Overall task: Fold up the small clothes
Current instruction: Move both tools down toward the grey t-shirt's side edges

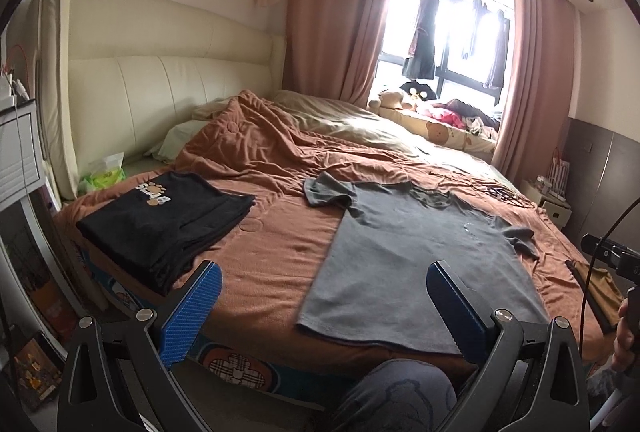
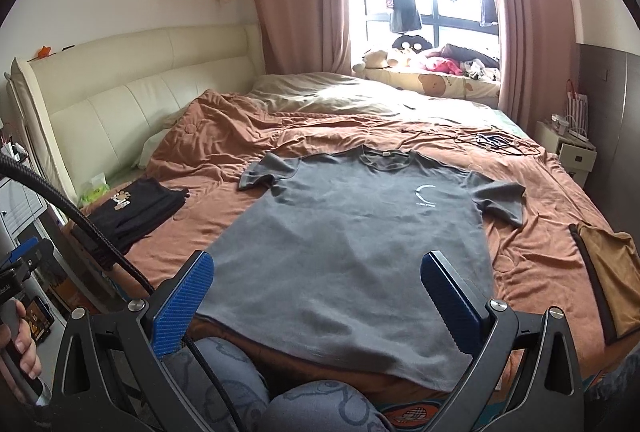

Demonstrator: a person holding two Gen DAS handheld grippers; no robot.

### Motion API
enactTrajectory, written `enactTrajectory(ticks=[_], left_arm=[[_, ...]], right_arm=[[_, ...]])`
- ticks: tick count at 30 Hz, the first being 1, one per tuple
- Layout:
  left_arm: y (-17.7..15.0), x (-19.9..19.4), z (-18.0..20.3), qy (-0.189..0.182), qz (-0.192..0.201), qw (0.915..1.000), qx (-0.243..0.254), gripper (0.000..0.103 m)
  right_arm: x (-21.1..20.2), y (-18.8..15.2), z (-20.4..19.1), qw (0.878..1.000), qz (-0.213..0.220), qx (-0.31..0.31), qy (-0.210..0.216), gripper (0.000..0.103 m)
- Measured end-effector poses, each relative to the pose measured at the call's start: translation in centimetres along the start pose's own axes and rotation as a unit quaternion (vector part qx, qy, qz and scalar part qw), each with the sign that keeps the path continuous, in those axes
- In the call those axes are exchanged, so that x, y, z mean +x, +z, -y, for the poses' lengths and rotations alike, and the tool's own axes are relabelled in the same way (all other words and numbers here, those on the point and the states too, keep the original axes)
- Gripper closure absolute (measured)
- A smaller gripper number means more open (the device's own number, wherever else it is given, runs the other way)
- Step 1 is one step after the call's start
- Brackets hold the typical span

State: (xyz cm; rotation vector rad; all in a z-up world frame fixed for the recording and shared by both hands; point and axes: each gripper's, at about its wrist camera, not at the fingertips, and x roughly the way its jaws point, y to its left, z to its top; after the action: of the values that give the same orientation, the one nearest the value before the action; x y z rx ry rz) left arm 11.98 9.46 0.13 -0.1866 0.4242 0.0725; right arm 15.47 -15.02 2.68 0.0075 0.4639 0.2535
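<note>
A grey T-shirt (image 1: 416, 256) (image 2: 352, 252) lies spread flat, front up, on the brown bedspread (image 1: 280, 244) (image 2: 224, 160), hem at the near edge and collar away from me. Both sleeves are spread out. A stack of folded black clothes (image 1: 168, 220) (image 2: 136, 212) sits to its left. My left gripper (image 1: 322, 292) is open above the bed edge, just left of the shirt's hem. Over the hem, my right gripper (image 2: 318, 284) is open and holds nothing.
A tan garment with a dark edge (image 2: 612, 280) (image 1: 596, 292) lies at the bed's right edge. Cables and a small device (image 2: 492, 142) lie beyond the collar. A cream headboard (image 1: 160, 92) stands left, a nightstand (image 2: 568, 148) right. My knees (image 2: 280, 404) press near the bed.
</note>
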Motion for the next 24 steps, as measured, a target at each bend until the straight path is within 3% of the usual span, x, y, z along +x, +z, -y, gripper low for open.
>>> enactTrajectory(ticks=[9, 12, 24], left_arm=[[3.6, 7.0, -0.2, -0.004, -0.025, 0.9996, 0.010, 0.002], [4.8, 9.6, -0.4, -0.007, -0.038, 0.9992, 0.008, 0.010], [10.9, 19.2, -1.9, -0.015, -0.070, 0.9974, 0.008, 0.021]], right_arm=[[6.5, 4.0, 0.8, 1.000, -0.024, 0.017, 0.009, 0.000], [8.4, 5.2, 1.3, 0.999, -0.021, 0.022, 0.011, 0.000], [16.9, 9.1, 2.5, 0.996, -0.011, 0.074, 0.051, 0.000]])
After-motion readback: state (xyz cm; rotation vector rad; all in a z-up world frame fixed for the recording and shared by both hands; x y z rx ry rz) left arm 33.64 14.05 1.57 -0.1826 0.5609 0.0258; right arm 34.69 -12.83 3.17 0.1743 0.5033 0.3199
